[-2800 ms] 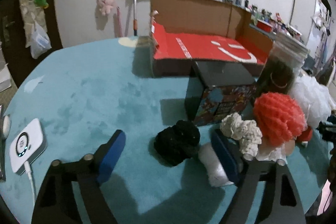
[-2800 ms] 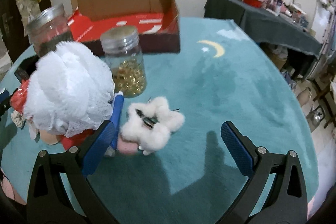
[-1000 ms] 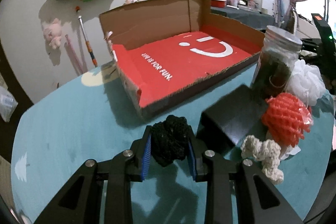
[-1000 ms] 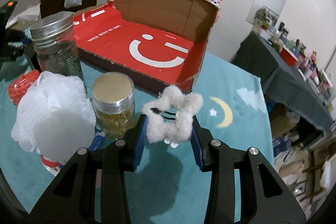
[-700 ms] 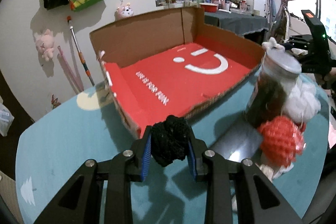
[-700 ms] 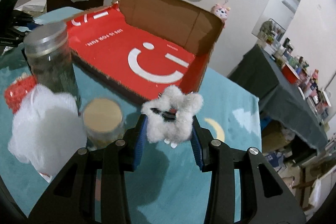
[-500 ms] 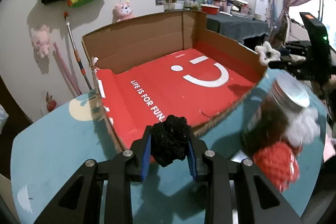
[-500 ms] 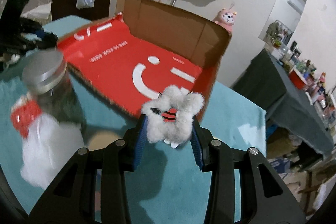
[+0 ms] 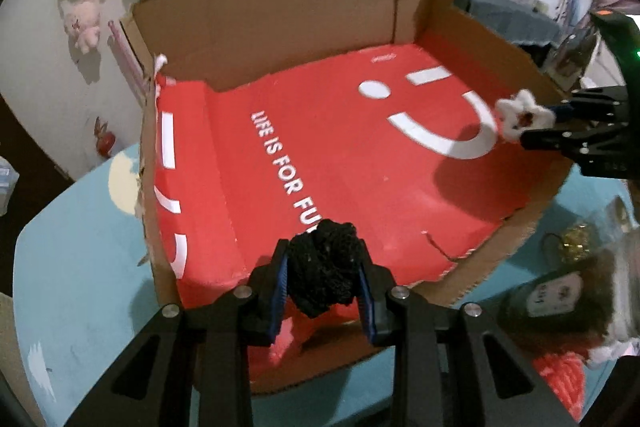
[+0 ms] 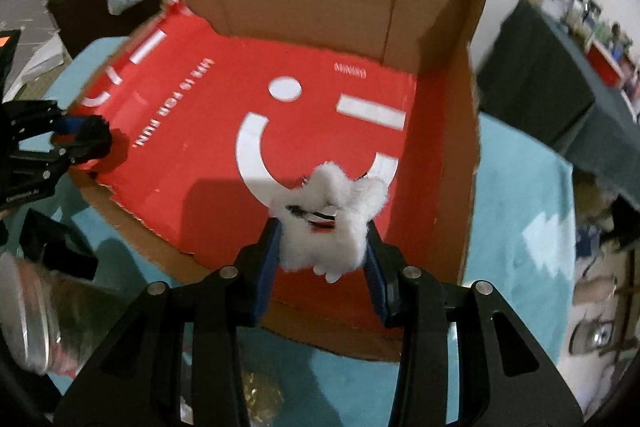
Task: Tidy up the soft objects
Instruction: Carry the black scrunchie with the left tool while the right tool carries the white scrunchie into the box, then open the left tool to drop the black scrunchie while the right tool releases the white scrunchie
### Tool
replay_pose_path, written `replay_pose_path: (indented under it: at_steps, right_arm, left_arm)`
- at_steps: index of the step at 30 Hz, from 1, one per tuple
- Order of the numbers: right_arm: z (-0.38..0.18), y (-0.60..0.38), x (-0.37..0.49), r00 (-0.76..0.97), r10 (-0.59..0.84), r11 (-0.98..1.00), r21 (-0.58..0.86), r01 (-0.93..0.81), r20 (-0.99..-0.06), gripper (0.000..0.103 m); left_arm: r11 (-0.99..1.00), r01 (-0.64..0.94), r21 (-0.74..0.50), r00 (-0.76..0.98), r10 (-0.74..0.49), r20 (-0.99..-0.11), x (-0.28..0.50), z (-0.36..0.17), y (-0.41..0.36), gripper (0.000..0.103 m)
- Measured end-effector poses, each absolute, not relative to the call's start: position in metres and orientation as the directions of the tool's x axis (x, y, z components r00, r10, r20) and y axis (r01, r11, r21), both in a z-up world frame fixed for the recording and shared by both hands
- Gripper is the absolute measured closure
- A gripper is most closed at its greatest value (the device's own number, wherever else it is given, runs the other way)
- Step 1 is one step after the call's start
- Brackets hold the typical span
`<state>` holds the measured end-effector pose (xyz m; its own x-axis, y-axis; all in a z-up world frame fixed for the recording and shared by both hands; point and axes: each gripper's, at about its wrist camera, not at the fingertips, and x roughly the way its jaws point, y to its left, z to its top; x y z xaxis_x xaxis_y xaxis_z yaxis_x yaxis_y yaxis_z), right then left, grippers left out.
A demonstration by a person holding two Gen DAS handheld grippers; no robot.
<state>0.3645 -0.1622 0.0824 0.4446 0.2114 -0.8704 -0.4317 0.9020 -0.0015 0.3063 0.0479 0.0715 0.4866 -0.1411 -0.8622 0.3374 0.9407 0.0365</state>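
Observation:
My left gripper [image 9: 323,273] is shut on a black mesh puff [image 9: 325,267] and holds it over the near edge of the open cardboard box with a red floor [image 9: 320,131]. My right gripper [image 10: 322,239] is shut on a fluffy white star-shaped clip [image 10: 328,219] and holds it over the box's red floor [image 10: 200,147] near the white smiley. The right gripper with the white clip [image 9: 520,115] shows at the box's right side in the left wrist view. The left gripper with the black puff [image 10: 86,137] shows at the box's left edge in the right wrist view.
The box sits on a teal rug-covered table [image 9: 80,267]. A dark-filled glass jar [image 9: 560,299], a jar of gold beads [image 9: 576,247] and a red mesh puff [image 9: 560,383] lie at the right of the box. A metal-lidded jar [image 10: 32,315] stands at lower left.
Both grippers, each still holding its soft object, have moved forward over the box. The jars and puffs have dropped to the frame edges.

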Motion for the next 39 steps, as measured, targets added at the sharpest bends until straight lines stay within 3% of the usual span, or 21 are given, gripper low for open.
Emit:
replay_pose_path:
  at_steps: [23, 33, 39]
  right_arm:
    - [0.053, -0.134, 0.365, 0.359, 0.033, 0.85, -0.163, -0.501, -0.933, 0.064]
    - [0.048, -0.136, 0.372, 0.346, 0.028, 0.86, -0.154, -0.486, -0.938, 0.064]
    - [0.047, -0.134, 0.373, 0.339, 0.019, 0.86, -0.157, -0.486, -0.941, 0.063]
  left_arm:
    - [0.934, 0.342, 0.103, 0.443, -0.064, -0.894, 0.308, 0.051, 0.038, 0.069]
    - [0.934, 0.344, 0.095, 0.434, -0.068, -0.899, 0.309, 0.049, 0.037, 0.068]
    - [0.926, 0.363, 0.106, 0.444, -0.072, -0.893, 0.305, 0.047, 0.029, 0.053]
